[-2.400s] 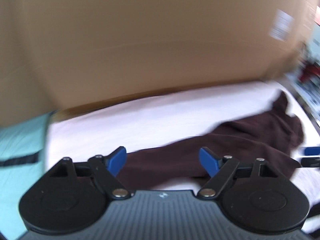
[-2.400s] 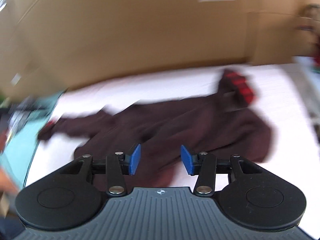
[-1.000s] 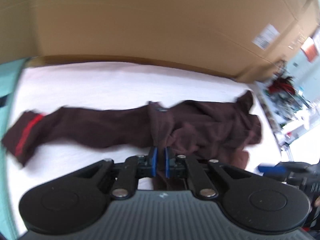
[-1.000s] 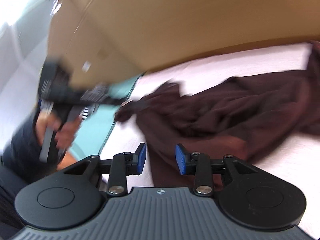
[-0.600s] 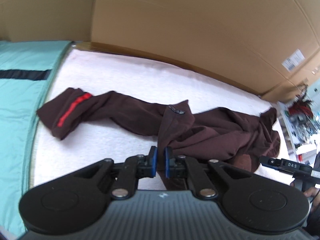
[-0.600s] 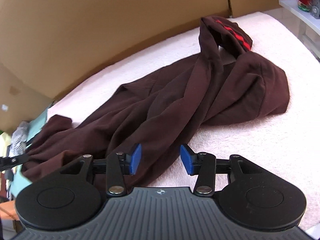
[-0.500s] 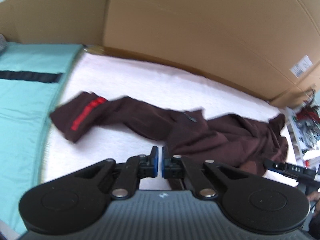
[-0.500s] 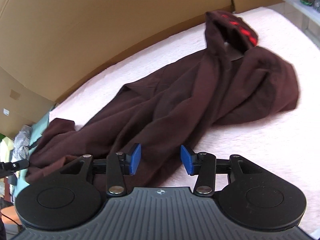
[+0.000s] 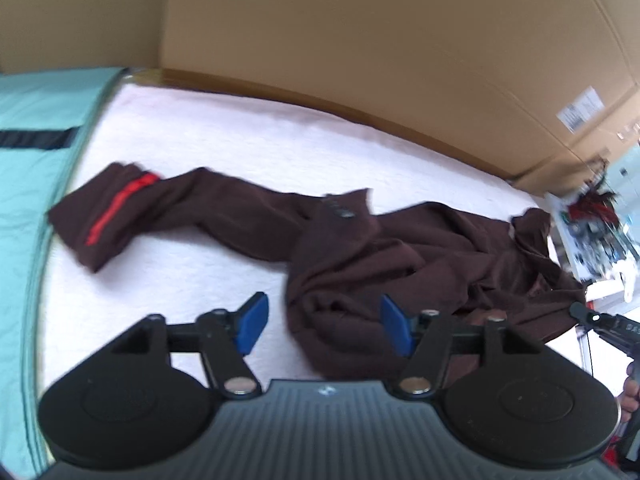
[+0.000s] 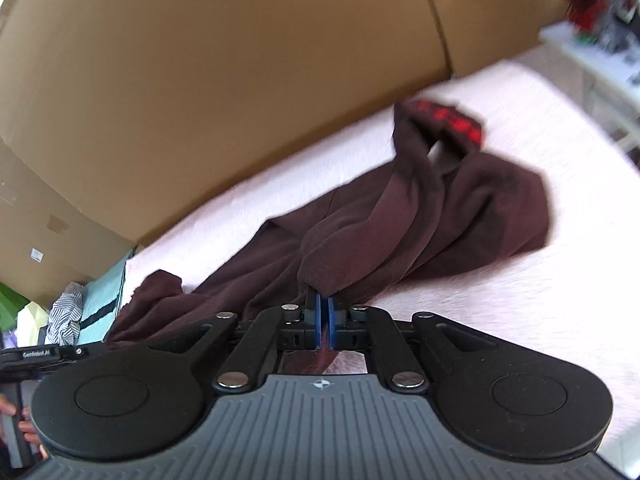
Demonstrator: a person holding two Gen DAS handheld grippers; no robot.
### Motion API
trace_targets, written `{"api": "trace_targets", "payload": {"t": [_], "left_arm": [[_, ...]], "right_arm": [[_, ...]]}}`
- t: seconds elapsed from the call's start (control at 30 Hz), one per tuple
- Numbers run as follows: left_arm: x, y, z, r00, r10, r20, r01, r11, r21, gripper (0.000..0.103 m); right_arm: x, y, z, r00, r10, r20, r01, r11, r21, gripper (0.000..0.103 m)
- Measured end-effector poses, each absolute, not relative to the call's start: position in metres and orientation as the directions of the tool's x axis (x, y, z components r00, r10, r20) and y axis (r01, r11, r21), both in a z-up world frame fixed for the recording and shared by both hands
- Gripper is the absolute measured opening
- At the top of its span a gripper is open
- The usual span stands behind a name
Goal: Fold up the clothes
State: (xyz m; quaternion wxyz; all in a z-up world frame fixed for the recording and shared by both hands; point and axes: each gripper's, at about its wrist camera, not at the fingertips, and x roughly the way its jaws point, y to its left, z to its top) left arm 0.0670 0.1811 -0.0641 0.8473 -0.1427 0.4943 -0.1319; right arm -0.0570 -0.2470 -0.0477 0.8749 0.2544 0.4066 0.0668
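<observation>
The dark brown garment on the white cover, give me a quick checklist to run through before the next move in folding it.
1. Right gripper shut on the dark brown garment: ok, a fold of cloth sits pinched between its pads.
2. Left gripper free of cloth: ok, its jaws are opening and the pads press on nothing, though a bunch of fabric lies between them.
3. Garment spread flat: not ok, it is bunched and twisted in the middle.
4. Red-striped cuff laid out: ok, that sleeve stretches toward the teal fabric.
5. Other red-marked cuff: not ok, it stands up, crumpled.
6. Garment wholly on the white cover: cannot tell.
</observation>
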Motion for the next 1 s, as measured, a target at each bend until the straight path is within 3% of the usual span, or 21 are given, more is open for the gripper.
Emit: {"api": "trace_targets", "payload": {"t": [0.17,0.37,0.43,0.53,0.6,0.67,0.77,0.87,0.93,0.97,1.0], "left_arm": [[0.08,0.159,-0.084,0.423,-0.375,-0.825,0.126,0.926,-0.356,0.064],[0.082,0.14,-0.12,0.315,-0.37,-0.874,0.158,0.929,-0.336,0.064],[0.08,0.141,-0.122,0.302,-0.368,-0.879,0.168,0.928,-0.331,0.063],[0.073,0.149,-0.115,0.306,-0.373,-0.876,0.188,0.926,-0.328,0.065],[0.067,0.153,-0.115,0.294,-0.364,-0.884,0.196,0.928,-0.317,0.067],[0.065,0.155,-0.121,0.275,-0.358,-0.892,0.197,0.929,-0.313,0.07],[0.067,0.151,-0.133,0.273,-0.351,-0.895,0.175,0.933,-0.313,0.07],[0.072,0.142,-0.144,0.288,-0.353,-0.89,0.163,0.934,-0.317,0.071],[0.074,0.136,-0.142,0.305,-0.356,-0.883,0.184,0.932,-0.312,0.069],[0.074,0.134,-0.141,0.314,-0.358,-0.88,0.195,0.931,-0.309,0.06],[0.075,0.133,-0.14,0.314,-0.369,-0.875,0.203,0.926,-0.317,0.037]], "right_arm": [[-0.096,-0.274,-0.037,0.692,0.195,-0.695,0.202,0.872,0.446,0.004],[-0.113,-0.308,-0.086,0.594,0.059,-0.802,0.407,0.838,0.363,0.004],[-0.112,-0.302,-0.092,0.568,0.054,-0.821,0.402,0.852,0.334,0.005],[-0.114,-0.281,-0.077,0.577,0.02,-0.816,0.341,0.902,0.263,0.023],[-0.116,-0.265,-0.061,0.611,0.0,-0.792,0.28,0.935,0.216,0.044],[-0.111,-0.246,-0.045,0.649,0.029,-0.761,0.179,0.965,0.189,0.045],[-0.1,-0.219,-0.038,0.637,0.28,-0.718,-0.057,0.946,0.318,0.046],[-0.082,-0.178,-0.059,0.451,0.53,-0.718,-0.242,0.847,0.474,0.047],[-0.073,-0.147,-0.078,0.327,0.598,-0.732,-0.323,0.798,0.508,0.047],[-0.07,-0.133,-0.086,0.287,0.606,-0.742,-0.364,0.786,0.5,0.048],[-0.066,-0.119,-0.093,0.249,0.609,-0.753,-0.405,0.772,0.49,0.05]]}}
